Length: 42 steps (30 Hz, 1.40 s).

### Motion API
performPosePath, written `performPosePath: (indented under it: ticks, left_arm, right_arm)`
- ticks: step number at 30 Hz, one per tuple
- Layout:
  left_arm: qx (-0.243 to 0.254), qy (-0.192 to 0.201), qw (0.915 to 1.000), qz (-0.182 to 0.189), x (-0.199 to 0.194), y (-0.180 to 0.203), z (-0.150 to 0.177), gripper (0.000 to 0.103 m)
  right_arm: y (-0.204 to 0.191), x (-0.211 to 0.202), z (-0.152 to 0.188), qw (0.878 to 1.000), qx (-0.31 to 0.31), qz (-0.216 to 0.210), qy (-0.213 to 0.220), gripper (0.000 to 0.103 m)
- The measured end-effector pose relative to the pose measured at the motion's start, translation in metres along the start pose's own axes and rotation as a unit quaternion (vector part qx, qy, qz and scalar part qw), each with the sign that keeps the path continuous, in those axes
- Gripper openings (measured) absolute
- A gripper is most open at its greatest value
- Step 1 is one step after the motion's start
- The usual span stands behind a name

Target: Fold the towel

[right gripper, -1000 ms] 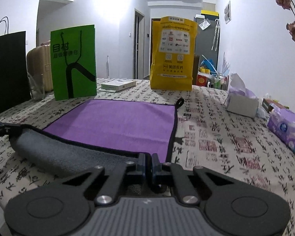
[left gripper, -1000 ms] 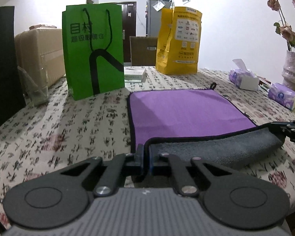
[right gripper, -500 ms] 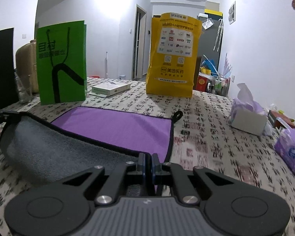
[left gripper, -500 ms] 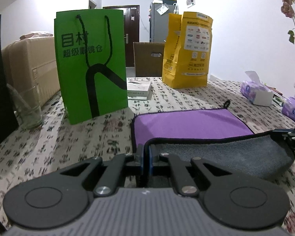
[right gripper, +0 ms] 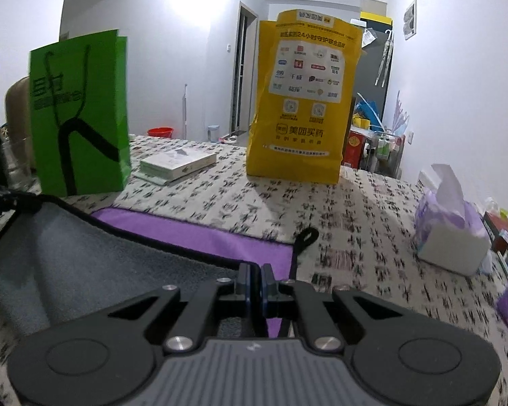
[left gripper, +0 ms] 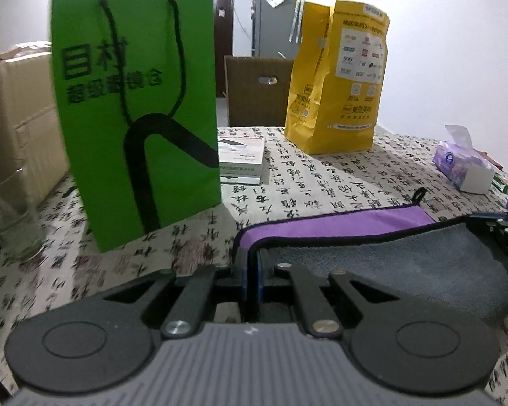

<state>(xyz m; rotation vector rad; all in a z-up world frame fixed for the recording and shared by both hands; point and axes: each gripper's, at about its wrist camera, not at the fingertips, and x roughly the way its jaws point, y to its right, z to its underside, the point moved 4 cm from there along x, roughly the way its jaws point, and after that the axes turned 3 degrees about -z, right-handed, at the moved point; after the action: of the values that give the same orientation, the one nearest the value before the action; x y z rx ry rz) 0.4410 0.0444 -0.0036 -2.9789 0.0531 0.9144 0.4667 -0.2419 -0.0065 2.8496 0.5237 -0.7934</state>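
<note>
Calligraphy-printed cloth covers the desk (right gripper: 372,203), and on it lies the towel (left gripper: 338,223), purple face up, its near edge lifted with the grey underside showing. Our left tool (left gripper: 251,264) and right tool (right gripper: 255,277) each clench a near corner. We should carry both corners level toward the far hem, by the hanging loop (right gripper: 304,237), and land edge on edge. Beyond that hem stand the green bag (left gripper: 135,108), nearest our path, and the yellow bag (right gripper: 304,101).

Home interior, likely a dining area: tabletop (right gripper: 372,203) covered in calligraphy-print cloth, green shopping bag (left gripper: 135,108), yellow delivery bag (right gripper: 304,101), tissue box (right gripper: 450,233), suitcase (left gripper: 17,118), fridge (left gripper: 274,17) and hallway doors seen behind.
</note>
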Motion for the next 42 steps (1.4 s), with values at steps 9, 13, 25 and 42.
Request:
performPosePath:
  ticks: [9, 13, 25, 42]
  left_arm:
    - [-0.03, -0.053, 0.9981, 0.014, 0.072, -0.015, -0.024, 0.006]
    - [-0.025, -0.057, 0.998, 0.007, 0.093, -0.015, -0.029, 0.006]
    - [0.005, -0.049, 0.9988, -0.009, 0.119, -0.014, -0.028, 0.027]
    - [0.009, -0.023, 0.9993, -0.03, 0.034, -0.018, -0.029, 0.1]
  right_arm:
    - [0.023, 0.066, -0.028, 0.999, 0.019, -0.008, -0.026, 0.005]
    - [0.03, 0.094, -0.03, 0.999, 0.024, -0.007, -0.046, 0.005]
    - [0.043, 0.116, -0.025, 0.997, 0.03, 0.009, -0.069, 0.022]
    - [0.027, 0.037, -0.042, 0.999, 0.014, 0.014, -0.035, 0.096]
